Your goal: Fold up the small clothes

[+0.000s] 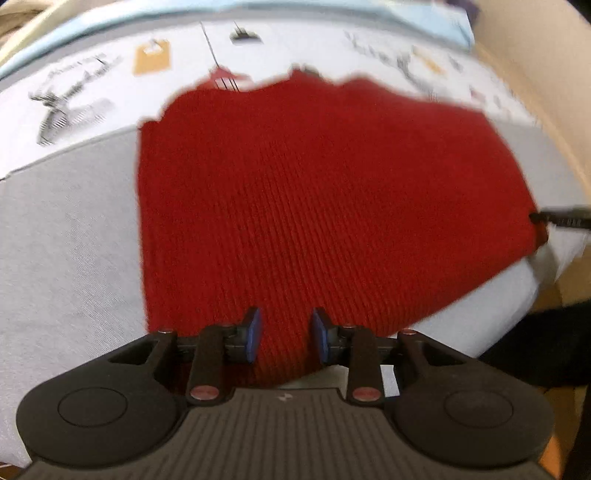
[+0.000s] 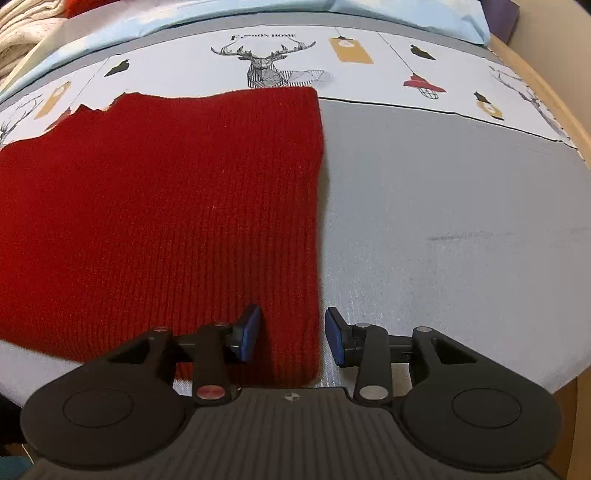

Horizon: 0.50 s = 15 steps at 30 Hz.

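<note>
A red ribbed knit garment point(image 1: 314, 206) lies flat on the grey cloth-covered table point(image 1: 70, 258). My left gripper point(image 1: 286, 338) is open, its blue pads either side of the garment's near edge, left of its middle. In the right wrist view the same garment point(image 2: 166, 221) fills the left half. My right gripper point(image 2: 293, 338) is open over the garment's near right corner, the folded right edge lying between the pads. The right gripper's fingers point(image 1: 565, 218) show at the garment's right edge in the left wrist view, which is blurred.
The grey table cover point(image 2: 443, 221) has a printed border of deer point(image 2: 266, 66) and lamps at the far side. A light blue cloth point(image 2: 406, 14) lies beyond it. A pile of cream fabric point(image 2: 22, 33) sits at the far left. The table's wooden edge point(image 2: 554, 85) curves at right.
</note>
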Each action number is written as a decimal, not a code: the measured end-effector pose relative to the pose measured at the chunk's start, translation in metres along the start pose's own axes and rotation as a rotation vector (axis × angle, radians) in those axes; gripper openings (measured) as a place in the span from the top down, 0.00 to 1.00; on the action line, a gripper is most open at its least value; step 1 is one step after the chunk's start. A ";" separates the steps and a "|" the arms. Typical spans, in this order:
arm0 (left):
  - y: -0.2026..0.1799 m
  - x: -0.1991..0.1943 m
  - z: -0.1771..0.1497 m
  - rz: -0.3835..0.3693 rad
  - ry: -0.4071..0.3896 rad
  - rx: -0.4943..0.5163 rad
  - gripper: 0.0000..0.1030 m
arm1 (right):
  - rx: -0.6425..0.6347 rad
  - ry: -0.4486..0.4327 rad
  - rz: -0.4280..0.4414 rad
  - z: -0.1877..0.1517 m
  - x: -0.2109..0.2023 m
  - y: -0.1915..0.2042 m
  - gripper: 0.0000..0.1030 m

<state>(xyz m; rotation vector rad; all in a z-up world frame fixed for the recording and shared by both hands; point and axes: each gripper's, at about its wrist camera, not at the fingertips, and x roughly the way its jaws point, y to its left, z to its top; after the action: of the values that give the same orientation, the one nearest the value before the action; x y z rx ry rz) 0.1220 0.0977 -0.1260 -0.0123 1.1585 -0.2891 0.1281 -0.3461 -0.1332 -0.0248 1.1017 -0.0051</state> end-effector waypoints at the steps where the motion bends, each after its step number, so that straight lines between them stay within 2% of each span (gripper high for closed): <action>1: 0.006 -0.004 0.001 -0.004 -0.017 -0.024 0.67 | -0.001 -0.020 -0.002 0.001 -0.003 -0.001 0.61; 3: 0.019 -0.001 0.000 0.026 0.011 -0.073 0.67 | 0.004 0.002 -0.017 0.001 0.000 -0.003 0.61; 5: 0.027 0.010 -0.004 0.074 0.066 -0.074 0.67 | 0.005 0.053 -0.023 -0.001 0.009 -0.002 0.61; 7: 0.025 0.004 -0.002 0.060 0.040 -0.057 0.67 | -0.014 0.030 -0.041 0.002 0.006 0.005 0.61; 10: 0.032 -0.027 0.000 0.040 -0.086 -0.071 0.67 | -0.017 -0.090 -0.051 0.009 -0.016 0.020 0.61; 14: 0.057 -0.076 -0.003 0.048 -0.274 -0.117 0.67 | 0.000 -0.237 0.009 0.004 -0.050 0.053 0.61; 15: 0.063 -0.084 -0.007 0.050 -0.296 -0.138 0.67 | -0.011 -0.267 0.034 -0.002 -0.057 0.065 0.61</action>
<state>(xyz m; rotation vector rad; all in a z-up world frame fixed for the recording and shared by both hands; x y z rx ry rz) 0.0987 0.1790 -0.0632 -0.1431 0.8810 -0.1557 0.1001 -0.2806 -0.0845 -0.0165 0.8353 0.0339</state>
